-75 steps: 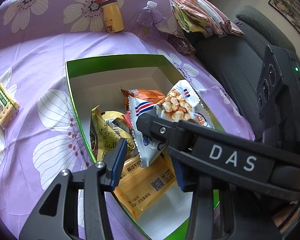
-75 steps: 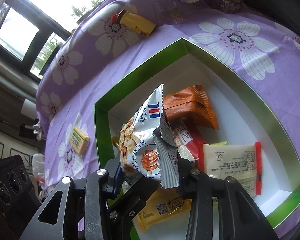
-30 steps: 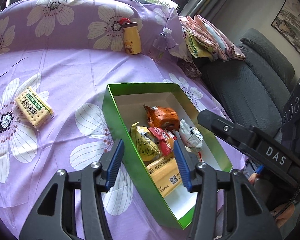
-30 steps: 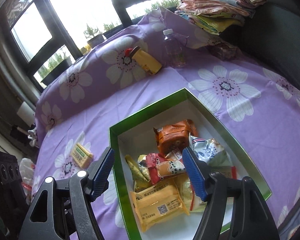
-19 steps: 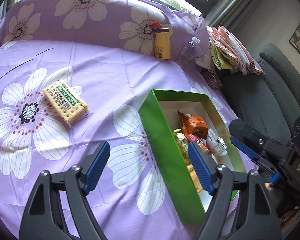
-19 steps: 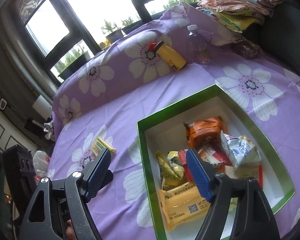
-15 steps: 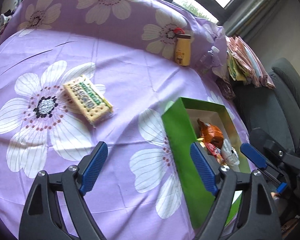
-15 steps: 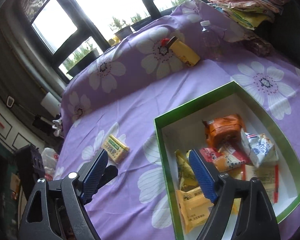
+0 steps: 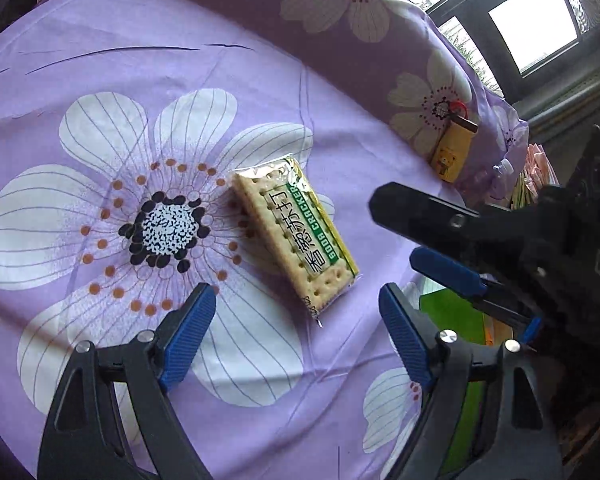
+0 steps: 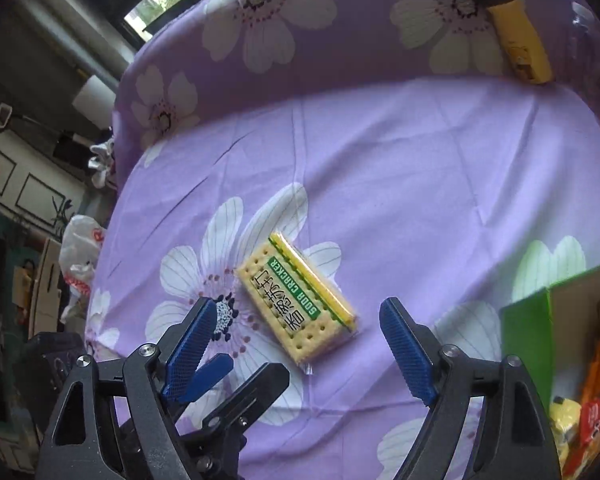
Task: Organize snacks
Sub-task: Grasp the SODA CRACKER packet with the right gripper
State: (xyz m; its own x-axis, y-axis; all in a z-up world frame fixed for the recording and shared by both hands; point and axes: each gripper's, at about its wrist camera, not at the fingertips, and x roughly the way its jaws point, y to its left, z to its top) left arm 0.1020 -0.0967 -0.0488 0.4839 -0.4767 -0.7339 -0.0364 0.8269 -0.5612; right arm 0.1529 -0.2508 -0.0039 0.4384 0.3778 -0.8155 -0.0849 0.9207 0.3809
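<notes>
left gripper [image 9: 296,316], jaws spread and empty, just short of the soda cracker pack [image 9: 296,236] lying flat on the purple cloth [image 9: 100,60]; right gripper [image 10: 296,328] likewise wide and empty. best practice: straddle the pack's narrow sides, pinch lightly, carry right to the green box [image 10: 528,328].

Both grippers are away from the green box [image 10: 526,320] now and hang over the soda cracker pack [image 9: 296,236]. The right gripper [image 10: 300,340] no longer holds the corn snack bag; its jaws and those of the left gripper [image 9: 298,320] stand wide, empty.
</notes>
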